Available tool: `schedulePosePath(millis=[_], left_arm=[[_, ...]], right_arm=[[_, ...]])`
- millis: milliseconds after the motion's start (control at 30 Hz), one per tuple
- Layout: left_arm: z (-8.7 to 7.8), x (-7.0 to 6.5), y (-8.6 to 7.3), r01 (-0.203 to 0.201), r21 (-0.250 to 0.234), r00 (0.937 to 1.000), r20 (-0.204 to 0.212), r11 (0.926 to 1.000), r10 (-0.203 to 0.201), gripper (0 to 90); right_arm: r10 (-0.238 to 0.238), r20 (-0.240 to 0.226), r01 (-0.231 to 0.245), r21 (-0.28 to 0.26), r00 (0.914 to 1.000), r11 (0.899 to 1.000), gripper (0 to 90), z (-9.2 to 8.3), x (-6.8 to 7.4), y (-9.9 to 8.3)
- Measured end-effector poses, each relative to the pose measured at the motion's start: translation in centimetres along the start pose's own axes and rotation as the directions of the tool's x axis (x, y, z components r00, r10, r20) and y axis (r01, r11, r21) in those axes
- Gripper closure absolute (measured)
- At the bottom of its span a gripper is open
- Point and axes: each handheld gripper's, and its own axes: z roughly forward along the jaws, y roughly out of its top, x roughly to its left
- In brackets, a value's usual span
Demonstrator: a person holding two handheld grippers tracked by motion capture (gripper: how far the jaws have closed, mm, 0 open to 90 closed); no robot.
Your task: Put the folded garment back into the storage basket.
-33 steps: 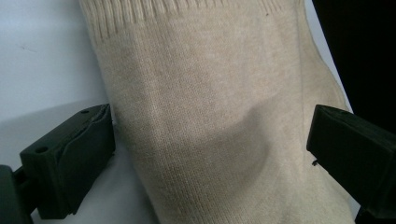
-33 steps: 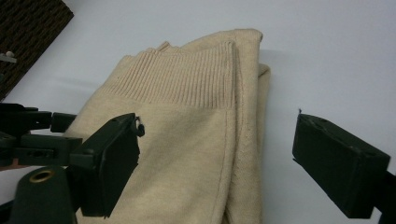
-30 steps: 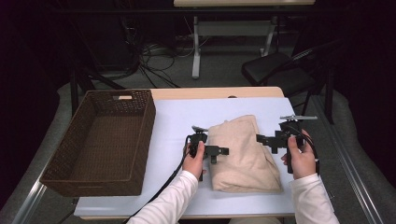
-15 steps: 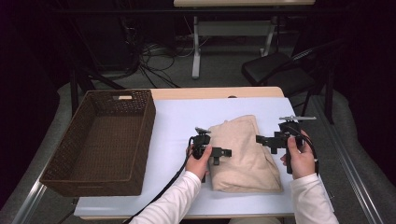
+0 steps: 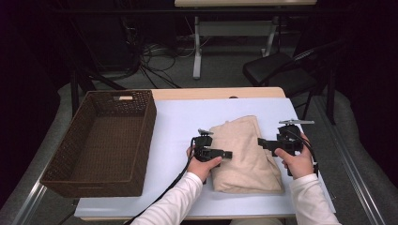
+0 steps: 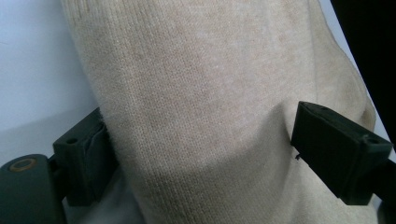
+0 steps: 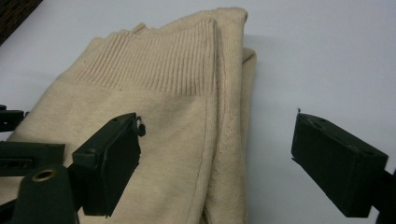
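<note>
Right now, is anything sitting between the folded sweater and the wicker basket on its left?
Nothing visible. Bare white tabletop lies between the beige sweater and the brown basket, whose inside looks empty. The left gripper is at the sweater's left edge, fabric between its closing jaws.

I see the sweater (image 6: 210,93) as soft, matt beige knit, fine-stitched on its body, with a ribbed band in the right gripper view. The bench (image 5: 187,122) looks smooth, matt pale blue-white, with a wood edge at the back. The basket (image 5: 70,164) is rough brown wicker weave. Both sets of jaws look like matt black plastic, slightly grainy.
</note>
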Motion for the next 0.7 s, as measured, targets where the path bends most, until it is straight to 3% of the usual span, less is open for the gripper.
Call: schedulePosePath(millis=[133,267,400,500,700], left_arm=[[-0.1,0.2,0.0,-0.007,0.003,1.0000,-0.002,1.0000,0.007,14.8],[-0.1,0.2,0.0,-0.002,-0.004,1.0000,-0.002,1.0000,0.002,15.6],[-0.1,0.2,0.0,-0.008,-0.003,1.0000,-0.004,1.0000,0.008,16.8],[0.0,0.2,0.0,0.011,-0.012,0.9999,0.001,0.9999,-0.011,18.6],[-0.1,0.1,-0.1,0.007,-0.014,1.0000,-0.005,0.9999,-0.007,19.6]], right_arm=[[0.014,-0.004,-0.014,0.021,0.9999,1.000,15.5,0.9,-0.6,-0.7],[0.068,-0.026,-0.066,0.062,0.9973,0.996,18.7,1.8,-1.5,-1.4],[0.077,-0.024,-0.074,0.081,0.9968,0.994,20.7,2.2,-1.9,-1.7],[0.082,-0.016,-0.080,0.093,0.9965,0.992,22.9,2.3,-2.2,-1.9],[0.148,-0.059,-0.140,0.121,0.9872,0.983,26.9,2.6,-2.7,-2.0]])
